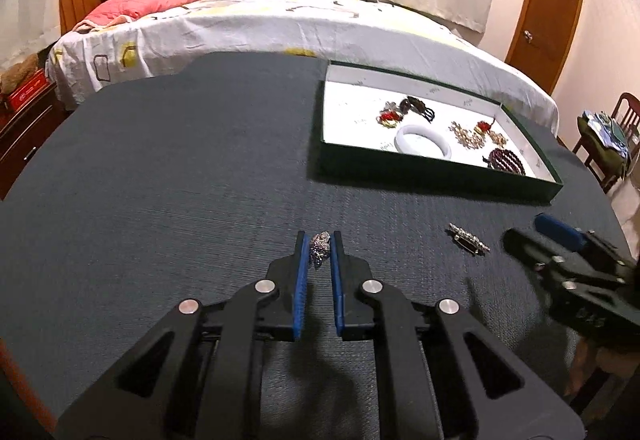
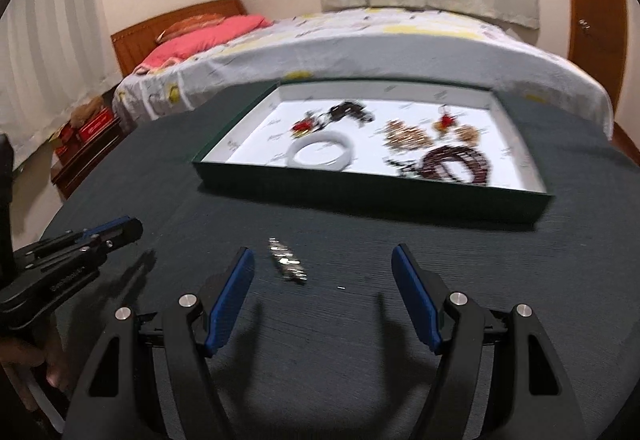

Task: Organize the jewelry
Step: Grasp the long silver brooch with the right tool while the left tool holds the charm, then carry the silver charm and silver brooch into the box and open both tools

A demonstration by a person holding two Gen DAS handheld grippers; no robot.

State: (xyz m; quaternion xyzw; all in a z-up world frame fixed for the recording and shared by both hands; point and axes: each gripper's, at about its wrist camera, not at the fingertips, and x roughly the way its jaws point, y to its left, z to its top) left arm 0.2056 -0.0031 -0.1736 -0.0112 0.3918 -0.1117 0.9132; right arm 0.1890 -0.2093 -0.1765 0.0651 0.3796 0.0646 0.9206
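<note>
The left gripper (image 1: pixel 319 246) pinches a small sparkly brooch (image 1: pixel 320 249) at its fingertips, just above the desk (image 1: pixel 160 180); so shallow a hold could drop it before the green box (image 1: pixel 436 176). The right gripper (image 2: pixel 322 260) is spread wide around a silver bar pin (image 2: pixel 287 265)

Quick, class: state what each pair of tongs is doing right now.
Left tongs: shut on a small sparkly brooch.
Right tongs: open, holding nothing; a silver bar brooch lies between them on the cloth.
</note>
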